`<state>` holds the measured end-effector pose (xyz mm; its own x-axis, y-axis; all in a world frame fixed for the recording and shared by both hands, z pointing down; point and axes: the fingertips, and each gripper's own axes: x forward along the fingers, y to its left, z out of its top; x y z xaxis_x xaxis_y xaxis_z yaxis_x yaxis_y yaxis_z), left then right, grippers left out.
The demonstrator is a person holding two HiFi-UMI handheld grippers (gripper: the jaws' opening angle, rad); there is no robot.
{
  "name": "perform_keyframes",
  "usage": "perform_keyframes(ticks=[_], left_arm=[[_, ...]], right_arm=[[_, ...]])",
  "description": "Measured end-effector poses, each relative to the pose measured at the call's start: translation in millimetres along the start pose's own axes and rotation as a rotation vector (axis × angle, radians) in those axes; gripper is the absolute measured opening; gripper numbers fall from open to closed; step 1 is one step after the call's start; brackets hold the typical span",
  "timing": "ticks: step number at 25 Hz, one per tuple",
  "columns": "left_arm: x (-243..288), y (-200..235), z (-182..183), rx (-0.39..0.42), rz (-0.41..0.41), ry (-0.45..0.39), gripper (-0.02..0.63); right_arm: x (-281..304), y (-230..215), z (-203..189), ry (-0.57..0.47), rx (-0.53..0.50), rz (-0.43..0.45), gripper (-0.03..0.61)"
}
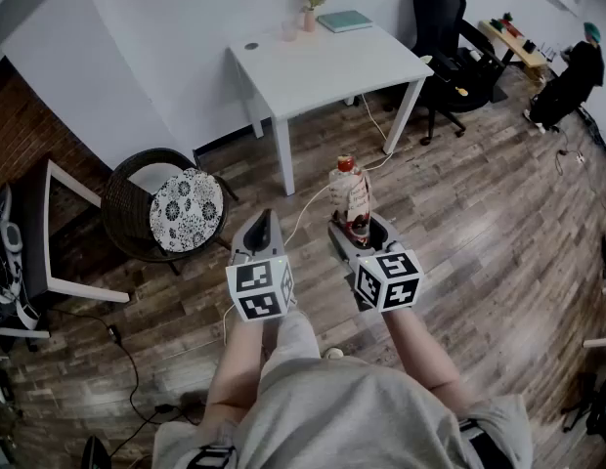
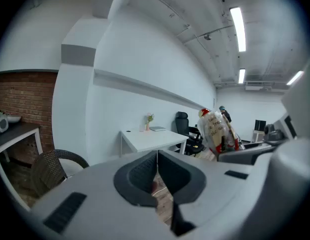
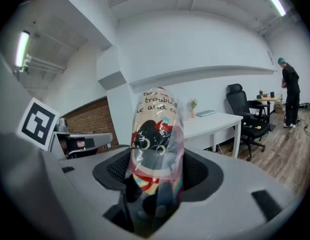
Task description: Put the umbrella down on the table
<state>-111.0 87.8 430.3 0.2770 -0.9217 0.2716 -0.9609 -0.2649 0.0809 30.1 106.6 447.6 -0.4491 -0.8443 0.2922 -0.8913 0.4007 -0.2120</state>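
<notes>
One grip — right gripper (image 3: 155, 184): jaws wide, clamped on the umbrella (image 3: 156, 134), upright, well short of the table (image 1: 323, 62).
Left gripper (image 2: 156, 176): jaws together, empty.
Murky: I can't make out the umbrella's lower end.

A white rectangular table (image 1: 323, 66) on four straight legs stands on a brown wood-plank floor (image 1: 498, 223), its far edge by the white wall. Along that edge sit a small pink vase with flowers (image 1: 310, 13), a pale pink cup (image 1: 288, 32) just left of it and a flat teal book (image 1: 344, 21) just right of it. On the floor, a round dark wicker chair with a patterned cushion (image 1: 122, 208) stands left of the table, a black office chair (image 1: 445, 37) near its right end, and a thin white cable (image 1: 308, 203) trails in front of it
</notes>
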Motion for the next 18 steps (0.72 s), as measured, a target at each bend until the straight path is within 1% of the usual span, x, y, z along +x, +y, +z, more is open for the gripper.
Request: perform_keyframes(ticks=[4,7,12,18], left_arm=[[-74.4,-52.1,-18.8,0.020,-0.027,-0.022,0.009],[-116.4,-68.5,-25.0,0.011,-0.034,-0.031,0.009],[-156.5,-68.1,-30.5,0.000,-0.033,-0.052,0.009],[-180.1,-77.3,-30.3,0.007,-0.044,-0.071,0.009]], right_arm=[[-87.4,20.6,-21.0,-0.022,-0.014,-0.005,0.272],[-132.2,38.9,-32.2,-0.031,-0.017,-0.004,0.272],[-166.2,63.4,-44.0,-0.041,-0.016,0.002,0.270],[-185.6,71.1,-48.5,-0.041,-0.014,0.006,0.270]])
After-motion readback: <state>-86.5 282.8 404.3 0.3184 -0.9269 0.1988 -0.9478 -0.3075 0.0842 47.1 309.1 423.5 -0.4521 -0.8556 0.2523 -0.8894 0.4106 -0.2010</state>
